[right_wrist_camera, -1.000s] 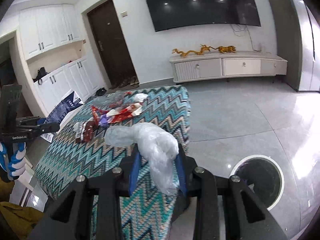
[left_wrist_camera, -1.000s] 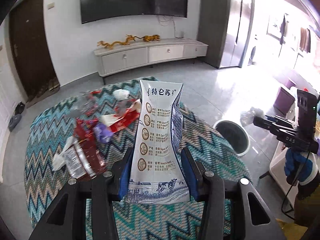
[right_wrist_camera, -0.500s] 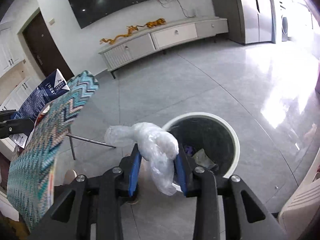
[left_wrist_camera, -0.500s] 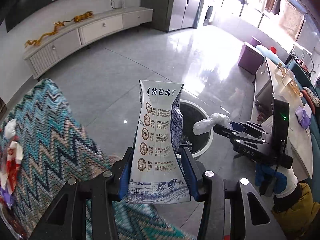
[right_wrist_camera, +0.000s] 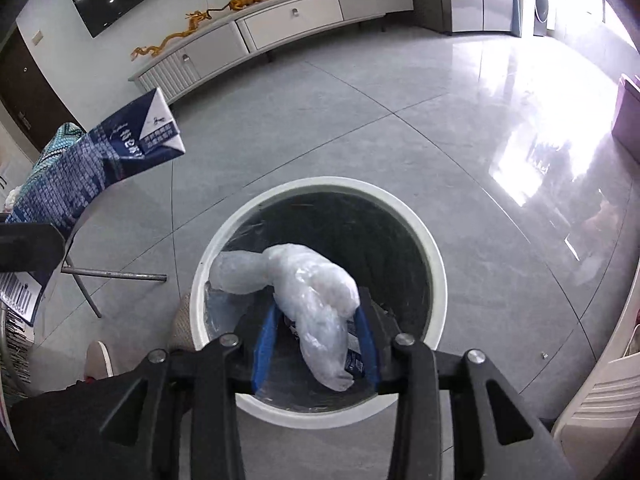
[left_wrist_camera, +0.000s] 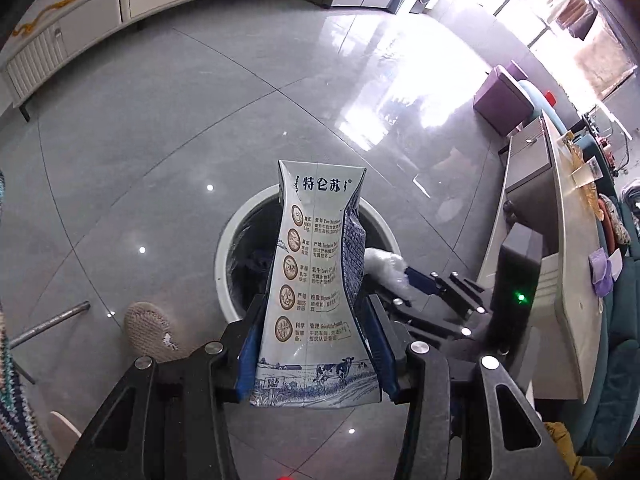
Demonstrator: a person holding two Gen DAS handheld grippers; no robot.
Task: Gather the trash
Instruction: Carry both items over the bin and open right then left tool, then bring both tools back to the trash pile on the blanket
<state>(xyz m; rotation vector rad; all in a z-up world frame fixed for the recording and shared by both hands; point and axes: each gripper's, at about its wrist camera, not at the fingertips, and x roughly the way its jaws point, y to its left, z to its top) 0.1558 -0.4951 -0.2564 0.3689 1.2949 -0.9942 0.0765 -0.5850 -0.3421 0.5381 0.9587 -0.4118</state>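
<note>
My left gripper (left_wrist_camera: 314,306) is shut on a crushed white and blue milk carton (left_wrist_camera: 316,272), which stands upright over the round white-rimmed trash bin (left_wrist_camera: 224,248) on the floor. My right gripper (right_wrist_camera: 317,308) points down into the same bin (right_wrist_camera: 436,280). Its jaws are opening, with a crumpled clear plastic bag (right_wrist_camera: 312,300) loose between them and a gap showing at the left pad. In the left wrist view that bag (left_wrist_camera: 384,268) shows just right of the carton, over the bin's mouth. The carton (right_wrist_camera: 100,160) appears at the left of the right wrist view.
A slippered foot (left_wrist_camera: 148,332) and a metal table leg (left_wrist_camera: 48,324) lie left of the bin. The zigzag tablecloth edge (left_wrist_camera: 12,400) is at far left. A long white counter (left_wrist_camera: 568,260) and a purple stool (left_wrist_camera: 504,100) stand to the right, a low cabinet (right_wrist_camera: 280,24) along the wall.
Both grippers swung away from the table and down over the bin. The right jaws have widened around the plastic bag. The left grip on the carton is unchanged.
</note>
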